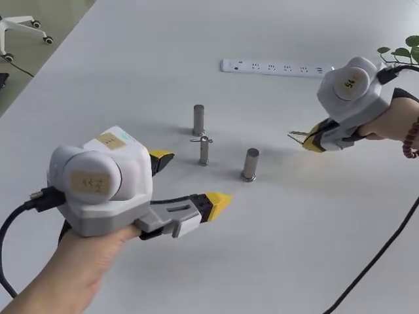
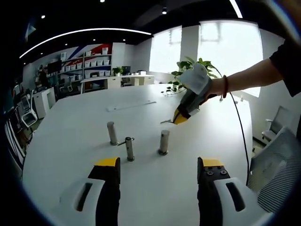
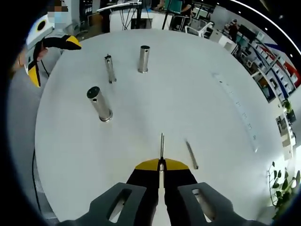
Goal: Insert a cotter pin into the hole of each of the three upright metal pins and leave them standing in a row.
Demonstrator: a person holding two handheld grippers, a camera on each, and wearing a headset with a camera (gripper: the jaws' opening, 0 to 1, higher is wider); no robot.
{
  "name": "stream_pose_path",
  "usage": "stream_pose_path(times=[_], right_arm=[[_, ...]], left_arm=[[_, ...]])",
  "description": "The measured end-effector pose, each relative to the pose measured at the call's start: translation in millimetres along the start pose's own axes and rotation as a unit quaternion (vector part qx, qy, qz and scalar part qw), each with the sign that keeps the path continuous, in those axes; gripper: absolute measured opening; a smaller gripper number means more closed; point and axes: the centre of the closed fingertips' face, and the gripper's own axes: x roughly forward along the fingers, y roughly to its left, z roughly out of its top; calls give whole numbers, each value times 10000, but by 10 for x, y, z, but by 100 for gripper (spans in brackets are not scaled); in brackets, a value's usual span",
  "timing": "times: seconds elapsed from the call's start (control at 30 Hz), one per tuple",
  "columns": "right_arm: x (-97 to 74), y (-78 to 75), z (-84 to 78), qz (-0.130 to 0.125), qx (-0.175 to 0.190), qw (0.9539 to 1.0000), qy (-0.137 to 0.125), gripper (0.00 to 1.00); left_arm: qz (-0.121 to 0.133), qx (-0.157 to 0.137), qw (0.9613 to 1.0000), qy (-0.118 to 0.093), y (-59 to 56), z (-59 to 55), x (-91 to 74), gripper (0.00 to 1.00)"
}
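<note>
The left gripper point(image 1: 190, 180) sits low and near in the left hand point(image 1: 95, 255), with the bare forearm coming up from below. It points forward over the table, its yellow-tipped jaws spread wide apart and nothing between them. The right gripper point(image 1: 308, 140) is held off the table, farther out, in the right hand point(image 1: 386, 123), which has a beaded bracelet point(image 1: 411, 139) at the wrist; it aims inward toward the left, and its jaws are pressed together on a thin cotter pin point(image 3: 161, 143) that sticks straight out past the tips.
</note>
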Motion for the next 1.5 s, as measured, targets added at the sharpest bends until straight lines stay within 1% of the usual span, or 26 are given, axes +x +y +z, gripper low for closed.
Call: stream_pose_path(times=[0.07, 0.1, 0.13, 0.33, 0.43, 0.53, 0.6, 0.73, 0.87, 0.97, 1.0, 1.07, 1.1, 1.2, 1.33, 1.4, 1.5], right_arm=[[-63, 71, 35, 32, -24, 10000, -81, 0], [-39, 32, 54, 46, -62, 9999, -126, 0], [-43, 29, 75, 61, -102, 9998, -174, 0], [-265, 290, 223, 129, -359, 9983, -439, 0], [-359, 440, 309, 187, -592, 9965, -560, 0], [-423, 573, 387, 272, -726, 9946, -693, 0], [-451, 652, 435, 306, -874, 9927, -777, 0], [-473, 773, 483, 350, -1082, 9901, -823, 0], [-482, 884, 526, 447, -1222, 9873, -908, 0], [-489, 1001, 586, 515, -1484, 9825, -997, 0], [-491, 1024, 599, 521, -1525, 9817, -1015, 0], [-486, 1076, 630, 555, -1675, 9787, -1046, 0], [-485, 1117, 654, 581, -1795, 9761, -1075, 0], [-481, 1204, 693, 634, -2012, 9711, -1115, 0], [-477, 1262, 753, 651, -2260, 9646, -1194, 0], [-474, 1277, 770, 664, -2319, 9629, -1208, 0], [-478, 1327, 806, 734, -2407, 9593, -1281, 0]], left_arm=[[-48, -64, 10000, 12, -28, -1, 0, 62], [-59, -100, 9999, 24, -37, -4, 1, 61], [-74, -130, 9999, 35, -48, -7, 1, 60], [-177, -333, 9993, 5, -112, 15, 21, 54], [-257, -396, 9989, -3, -155, 54, 44, 50], [-382, -509, 9980, -12, -208, 100, 74, 46], [-459, -577, 9973, -12, -236, 122, 95, 43], [-605, -690, 9958, 38, -283, 141, 127, 37], [-735, -811, 9939, 131, -319, 130, 157, 32], [-757, -908, 9929, 151, -325, 126, 171, 31], [-760, -938, 9925, 164, -327, 123, 176, 30], [-804, -1036, 9912, 200, -345, 113, 182, 27], [-821, -1074, 9906, 198, -351, 115, 185, 26], [-904, -1228, 9881, 217, -385, 118, 189, 24], [-972, -1393, 9851, 261, -417, 105, 191, 21], [-1013, -1478, 9835, 264, -436, 105, 190, 18], [-1089, -1650, 9800, 237, -460, 115, 193, 16]])
